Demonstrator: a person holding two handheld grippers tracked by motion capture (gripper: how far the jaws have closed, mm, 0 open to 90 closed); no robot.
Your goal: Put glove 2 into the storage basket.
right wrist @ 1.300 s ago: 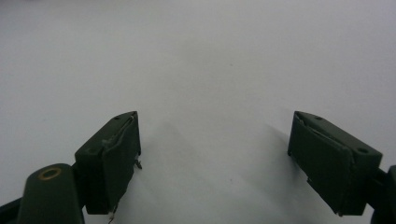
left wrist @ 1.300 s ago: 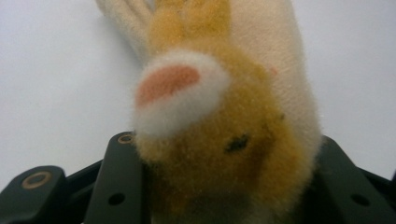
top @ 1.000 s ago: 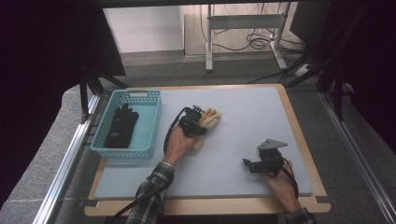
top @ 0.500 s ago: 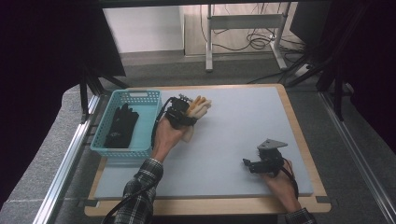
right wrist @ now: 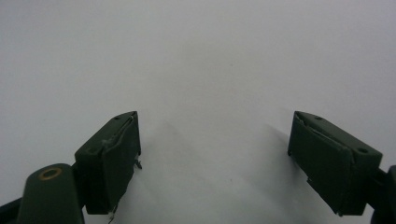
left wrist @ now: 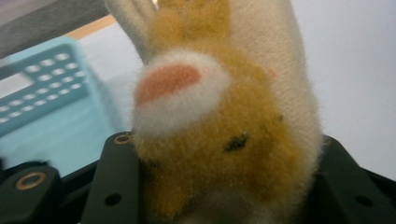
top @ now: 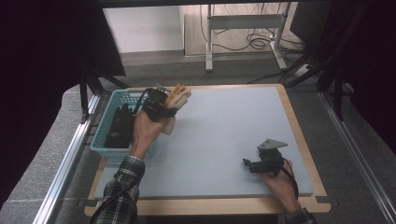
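My left gripper (top: 161,105) is clamped on a plush toy (top: 175,100), its two black jaws pressing the toy's fuzzy sides. In the left gripper view the plush toy (left wrist: 224,126) is orange-yellow and cream, with a white patch holding a pink spot and small dark marks on its fur, and it sits squeezed between the jaws. The toy hangs in the air just beside the right edge of the light blue plastic basket (top: 105,144), near the basket's far corner. Dark items (top: 119,126) lie inside the basket; I cannot tell what they are.

My right gripper (top: 254,164) rests well apart from the basket, toward the near right part of the pale blue-grey mat (top: 224,135). Its jaws stand wide apart with nothing between them, only bare mat. The mat lies on a wooden board (top: 306,135), and the basket sits at the board's left edge.
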